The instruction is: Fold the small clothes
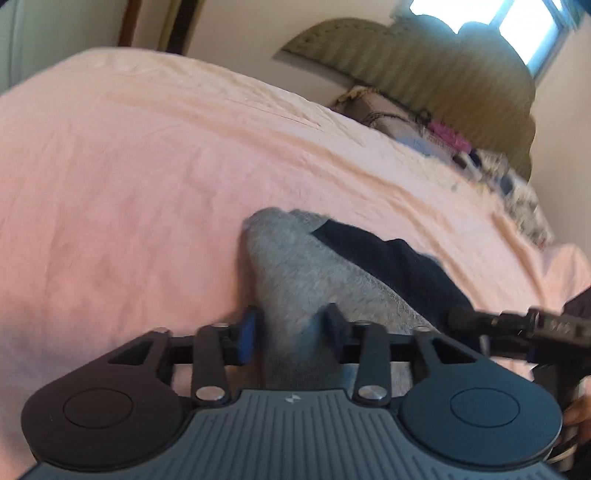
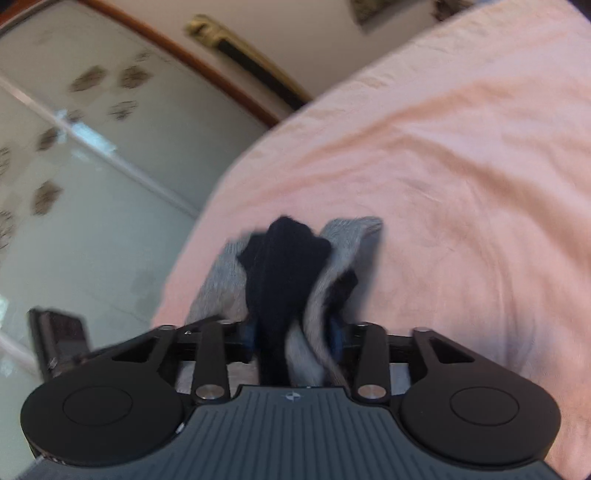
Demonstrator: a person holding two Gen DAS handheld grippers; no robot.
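Note:
A small grey and navy garment [image 1: 310, 266] lies across the pink bedsheet [image 1: 129, 177]. My left gripper [image 1: 291, 325] is shut on its grey end. In the right wrist view the same garment [image 2: 284, 269] hangs bunched, navy in the middle and grey at both sides, and my right gripper [image 2: 293, 336] is shut on it above the pink sheet [image 2: 461, 184]. The right gripper's black body [image 1: 524, 325] shows at the right edge of the left wrist view, close to the navy part.
A green padded headboard [image 1: 424, 62] and patterned pillows [image 1: 388, 110] with scattered items stand at the far end of the bed. A window [image 1: 498, 18] is above. A tiled floor [image 2: 92, 177] and a wardrobe edge lie beyond the bed's side.

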